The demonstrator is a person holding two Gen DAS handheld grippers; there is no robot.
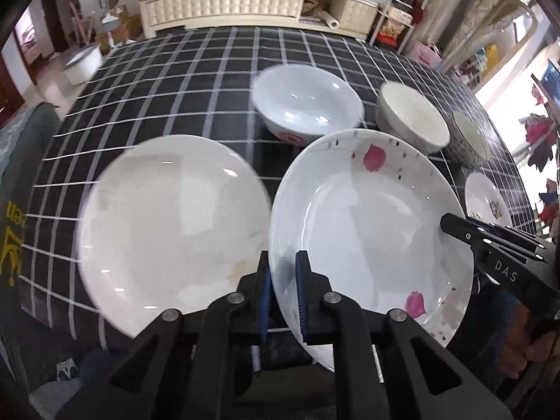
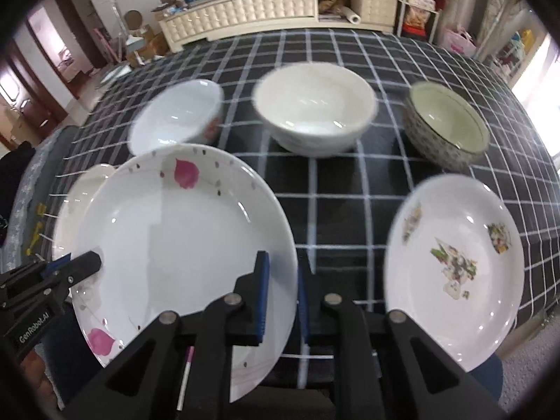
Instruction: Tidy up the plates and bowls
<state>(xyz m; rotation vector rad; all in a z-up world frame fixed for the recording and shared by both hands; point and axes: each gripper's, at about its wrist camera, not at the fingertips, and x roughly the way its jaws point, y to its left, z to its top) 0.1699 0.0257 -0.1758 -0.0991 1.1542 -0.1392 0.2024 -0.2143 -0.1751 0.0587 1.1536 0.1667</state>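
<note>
Left gripper (image 1: 282, 280), right gripper (image 2: 282, 280) clamping petal plate (image 1: 371, 231)

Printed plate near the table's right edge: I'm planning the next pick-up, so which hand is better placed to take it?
Right, probably. The printed plate lies just beside the right gripper. The left gripper is on the far side of the petal plate, which both grippers clamp by its rim.
</note>
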